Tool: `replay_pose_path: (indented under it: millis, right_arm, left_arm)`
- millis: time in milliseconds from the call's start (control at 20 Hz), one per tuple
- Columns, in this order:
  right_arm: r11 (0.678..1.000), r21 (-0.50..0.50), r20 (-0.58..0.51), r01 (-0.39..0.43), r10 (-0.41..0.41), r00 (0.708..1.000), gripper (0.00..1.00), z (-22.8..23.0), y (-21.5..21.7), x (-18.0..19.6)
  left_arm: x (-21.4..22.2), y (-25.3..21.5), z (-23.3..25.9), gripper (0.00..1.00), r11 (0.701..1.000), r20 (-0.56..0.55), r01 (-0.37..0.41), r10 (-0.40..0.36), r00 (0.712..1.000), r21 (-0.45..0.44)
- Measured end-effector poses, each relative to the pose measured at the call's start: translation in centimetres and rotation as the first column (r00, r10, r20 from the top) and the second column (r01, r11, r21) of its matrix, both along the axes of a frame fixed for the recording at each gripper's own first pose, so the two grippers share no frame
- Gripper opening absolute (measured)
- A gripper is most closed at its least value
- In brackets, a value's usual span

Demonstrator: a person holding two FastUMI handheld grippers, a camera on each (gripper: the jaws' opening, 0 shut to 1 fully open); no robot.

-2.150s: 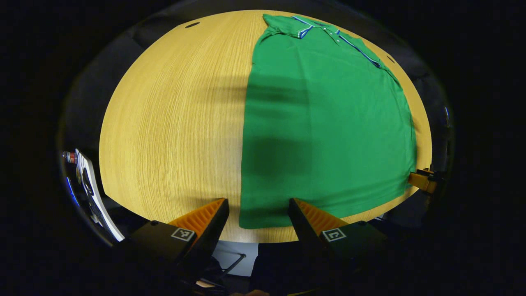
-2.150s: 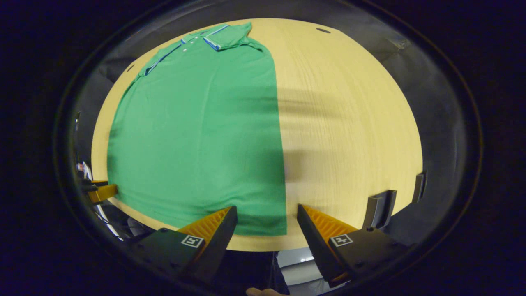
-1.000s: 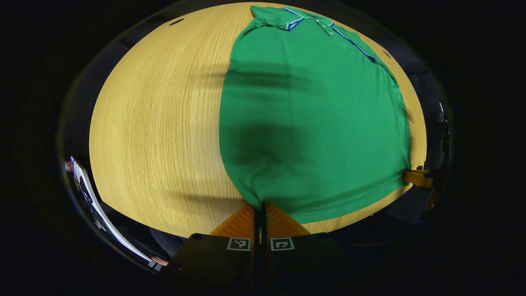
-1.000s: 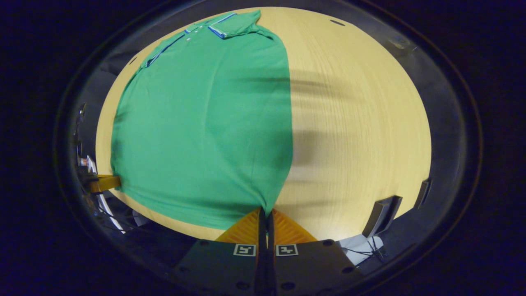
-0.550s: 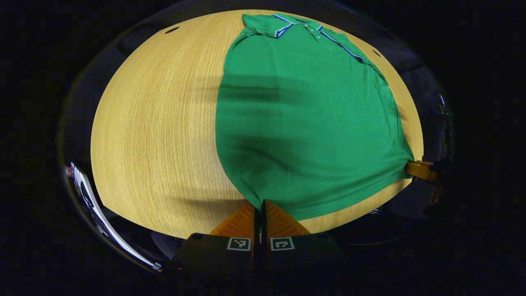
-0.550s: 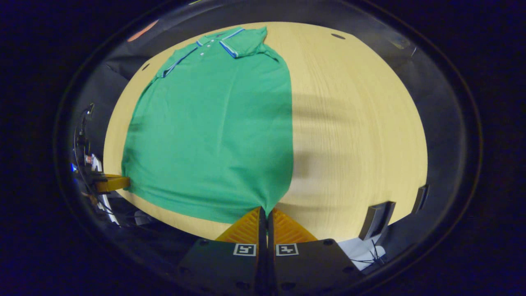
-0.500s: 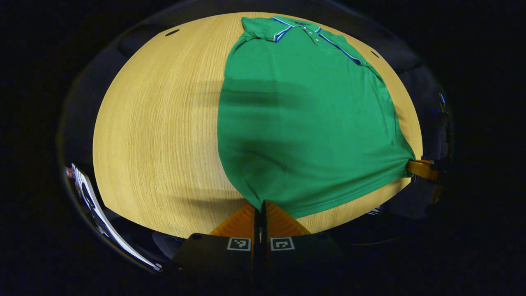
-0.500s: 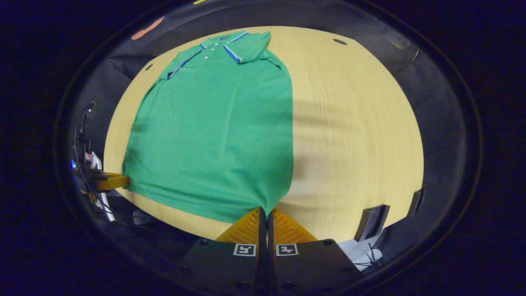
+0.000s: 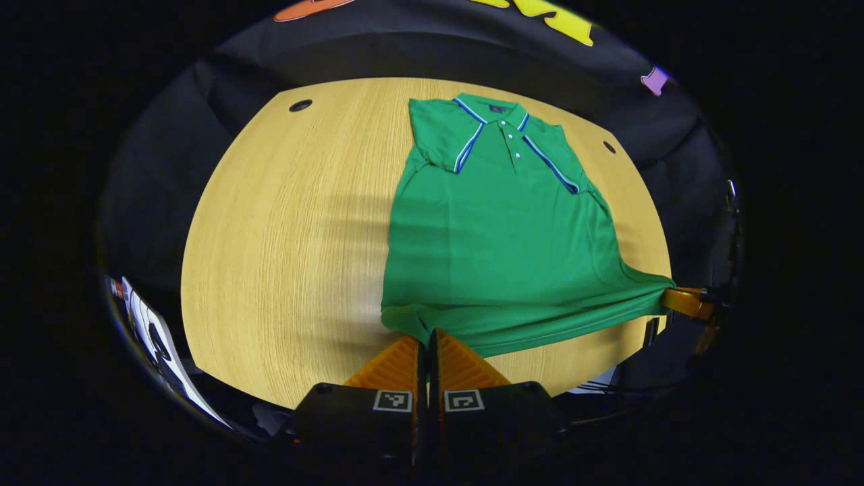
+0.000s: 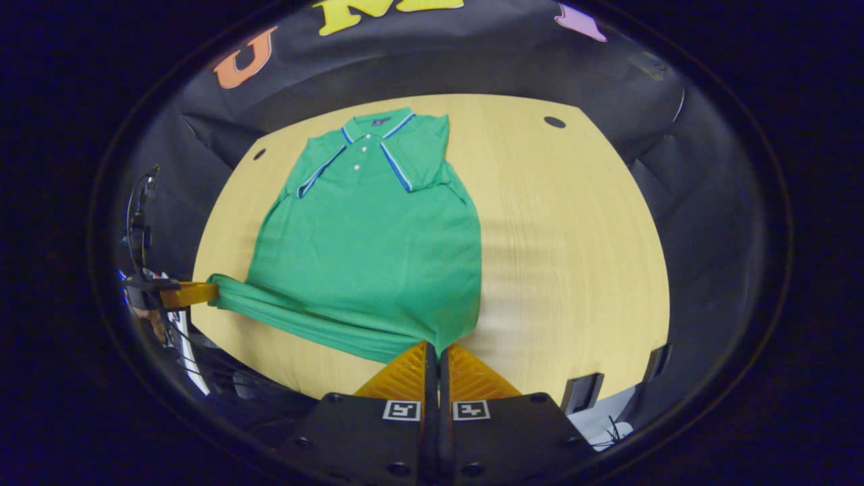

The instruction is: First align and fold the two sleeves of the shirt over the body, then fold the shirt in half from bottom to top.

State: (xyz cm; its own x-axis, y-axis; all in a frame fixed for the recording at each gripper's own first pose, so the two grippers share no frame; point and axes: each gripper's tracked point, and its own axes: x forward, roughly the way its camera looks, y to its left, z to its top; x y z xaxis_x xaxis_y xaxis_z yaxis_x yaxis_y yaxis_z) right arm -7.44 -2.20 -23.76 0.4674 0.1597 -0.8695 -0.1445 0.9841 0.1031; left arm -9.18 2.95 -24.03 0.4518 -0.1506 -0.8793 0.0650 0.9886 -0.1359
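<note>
- My left hand-held gripper [image 9: 423,335] is low at the near edge of the worktop [image 9: 283,236], fingers pinched tight on the shirt [image 9: 499,229] hem's left corner.
- My right hand-held gripper [image 10: 437,351] has the hem's other corner clamped the same way.
- The shirt lies collar away from me, both sleeves folded in over the chest.
- Against half a second back, both corners are up off the wood, the hem is stretched between them, and more far wall shows.
</note>
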Motion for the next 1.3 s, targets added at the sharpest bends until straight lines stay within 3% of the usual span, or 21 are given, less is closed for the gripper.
replay_pose_path:
  millis: [100,300,350,400,450,550,600,650,800,850,1050,1100,1300]
  right_arm:
    - [1.000,-0.003,0.029,0.006,-0.006,1.000,0.07,1.4,0.2,1.7]
    - [1.000,-0.001,0.098,0.018,-0.018,0.995,0.07,4.1,1.0,5.4]
    - [1.000,-0.002,0.114,0.018,-0.018,0.993,0.03,4.8,1.2,6.5]
    - [1.000,-0.007,0.129,0.014,-0.013,0.992,0.07,5.2,1.4,7.5]
    - [1.000,-0.013,0.153,0.008,-0.006,0.988,0.03,5.8,1.5,8.8]
    - [1.000,-0.019,0.206,-0.006,0.010,0.979,0.03,6.8,2.2,11.2]
    - [1.000,-0.014,0.226,-0.011,0.014,0.974,0.07,7.2,2.5,12.4]
    - [1.000,-0.004,0.243,-0.012,0.013,0.970,0.03,7.4,3.0,13.6]
    - [1.000,0.021,0.266,-0.015,0.009,0.964,0.03,7.1,4.4,16.8]
    - [1.000,0.020,0.275,-0.015,0.009,0.961,0.07,6.9,4.8,18.0]
    - [1.000,0.022,0.311,-0.012,0.005,0.950,0.03,5.5,6.2,23.3]
    - [1.000,0.024,0.323,-0.007,-0.001,0.946,0.07,5.1,6.4,24.7]
    - [0.998,0.022,0.376,0.063,-0.067,0.924,0.00,3.6,6.4,31.4]
  left_arm:
    - [2.2,-0.2,1.4,0.03,1.000,0.039,-0.002,0.002,0.999,-0.009]
    - [6.2,-0.2,3.9,0.03,1.000,0.112,0.007,-0.008,0.994,0.005]
    - [7.1,-0.3,4.3,0.03,1.000,0.127,0.009,-0.010,0.992,0.007]
    - [8.0,-0.2,4.6,0.03,1.000,0.137,0.008,-0.009,0.990,0.010]
    - [9.0,-0.2,5.1,0.03,1.000,0.154,0.004,-0.006,0.988,0.014]
    - [11.0,-0.1,5.9,0.03,1.000,0.196,-0.005,-0.001,0.981,0.029]
    - [12.1,0.1,6.2,0.04,0.999,0.218,-0.012,0.004,0.976,0.037]
    - [13.2,0.4,6.3,0.04,0.998,0.238,-0.022,0.008,0.971,0.058]
    - [16.3,1.1,6.3,0.03,0.993,0.293,-0.044,0.010,0.956,0.109]
    - [17.3,1.2,6.1,0.03,0.992,0.306,-0.052,0.015,0.952,0.114]
    - [22.6,1.7,5.0,0.03,0.989,0.353,-0.092,0.044,0.935,0.119]
    - [24.1,1.8,4.8,0.03,0.988,0.367,-0.099,0.051,0.929,0.115]
    - [30.1,0.9,4.4,0.03,0.988,0.434,-0.128,0.076,0.898,0.090]
